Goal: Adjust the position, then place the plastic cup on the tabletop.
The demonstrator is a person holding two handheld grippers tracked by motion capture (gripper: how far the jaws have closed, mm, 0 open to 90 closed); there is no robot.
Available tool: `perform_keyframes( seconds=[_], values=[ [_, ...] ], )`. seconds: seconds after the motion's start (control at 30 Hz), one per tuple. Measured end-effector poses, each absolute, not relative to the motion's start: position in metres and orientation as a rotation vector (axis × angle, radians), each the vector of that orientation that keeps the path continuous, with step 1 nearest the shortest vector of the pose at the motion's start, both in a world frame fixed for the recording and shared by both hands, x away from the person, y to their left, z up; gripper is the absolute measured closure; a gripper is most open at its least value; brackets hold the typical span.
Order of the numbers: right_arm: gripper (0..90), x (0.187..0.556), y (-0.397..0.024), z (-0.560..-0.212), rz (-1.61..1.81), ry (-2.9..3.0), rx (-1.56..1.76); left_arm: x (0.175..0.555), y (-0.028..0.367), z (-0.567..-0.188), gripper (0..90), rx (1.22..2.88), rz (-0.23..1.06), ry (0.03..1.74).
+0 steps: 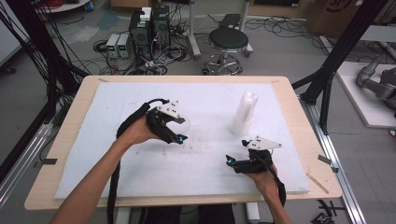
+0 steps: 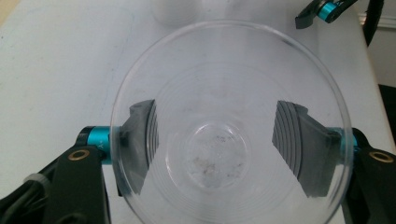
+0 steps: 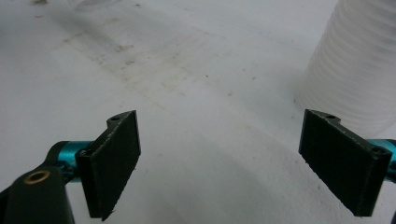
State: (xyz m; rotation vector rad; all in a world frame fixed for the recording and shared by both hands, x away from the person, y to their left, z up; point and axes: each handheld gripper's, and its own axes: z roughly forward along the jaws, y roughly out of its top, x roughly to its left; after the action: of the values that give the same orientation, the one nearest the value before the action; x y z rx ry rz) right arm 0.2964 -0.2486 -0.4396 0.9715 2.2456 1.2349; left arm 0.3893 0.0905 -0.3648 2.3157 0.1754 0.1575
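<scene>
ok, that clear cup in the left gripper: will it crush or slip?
The clear cup looks thin-walled, so probably light and easily squashed. The left gripper clamps its smooth, tapered sides, so it might slide if the grip loosens. The cup stack stands tall and narrow, likely tippy.

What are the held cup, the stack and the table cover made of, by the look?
Cup: clear thin plastic, glossy; the left tool's pads show through its wall, with faint rings moulded in.
Stack: likely the same kind of cups nested; milky translucent, ribbed with many rims.
Cover: white matte sheet, perhaps foam board or paper; scuffed and stained, no gloss. Can't tell which.
</scene>
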Motion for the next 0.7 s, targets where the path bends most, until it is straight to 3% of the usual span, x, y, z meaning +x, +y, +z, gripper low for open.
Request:
perform_keyframes(
  seconds=[0.7],
  values=[
    [12.6, 0.305, -0.253, -0.455, 1.242, 2.253, 1.04, 0.393, 0.087, -0.371, 31.0, 2.374, 0.195, 0.188]
  ],
)
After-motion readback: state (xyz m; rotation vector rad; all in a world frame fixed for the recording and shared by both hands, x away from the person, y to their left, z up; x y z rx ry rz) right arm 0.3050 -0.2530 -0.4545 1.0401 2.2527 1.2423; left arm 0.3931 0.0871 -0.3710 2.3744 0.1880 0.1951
